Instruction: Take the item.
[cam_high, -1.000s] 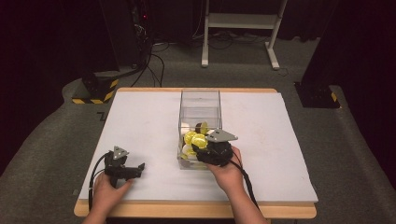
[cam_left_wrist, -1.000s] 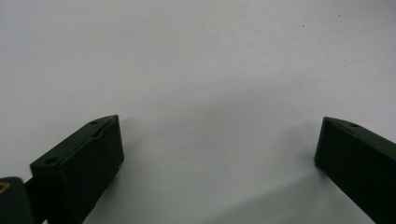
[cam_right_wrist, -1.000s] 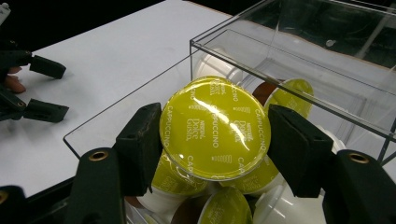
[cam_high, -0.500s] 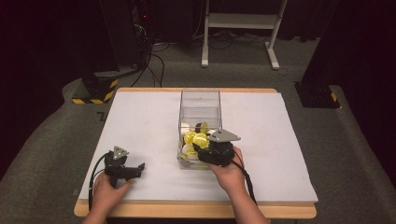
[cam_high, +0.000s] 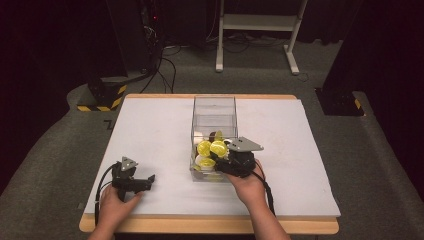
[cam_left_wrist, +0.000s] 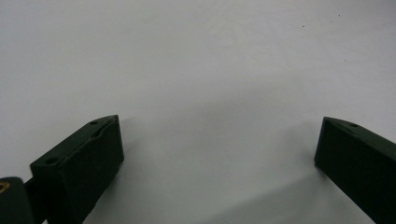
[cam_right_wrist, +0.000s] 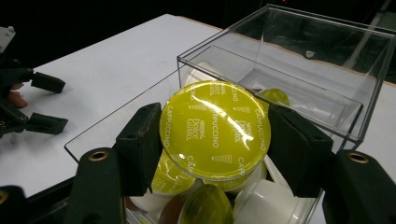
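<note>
— What's your left gripper (cam_high: 148, 181) doing?
— Resting on the white table (cam_high: 150, 135), jaws wide, gripping nothing.
— And your right gripper (cam_right_wrist: 215, 135)?
— Clamped on a yellow capsule (cam_right_wrist: 215, 129), over the clear box (cam_high: 214, 107) of capsules.

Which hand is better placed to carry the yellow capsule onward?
The right: its claw is shut on the yellow cappuccino capsule over the clear box. The left claw rests open on bare table.

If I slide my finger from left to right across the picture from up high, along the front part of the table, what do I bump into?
Left gripper → bare white table → clear box of capsules → right gripper, pinching a yellow capsule → more bare table.
</note>
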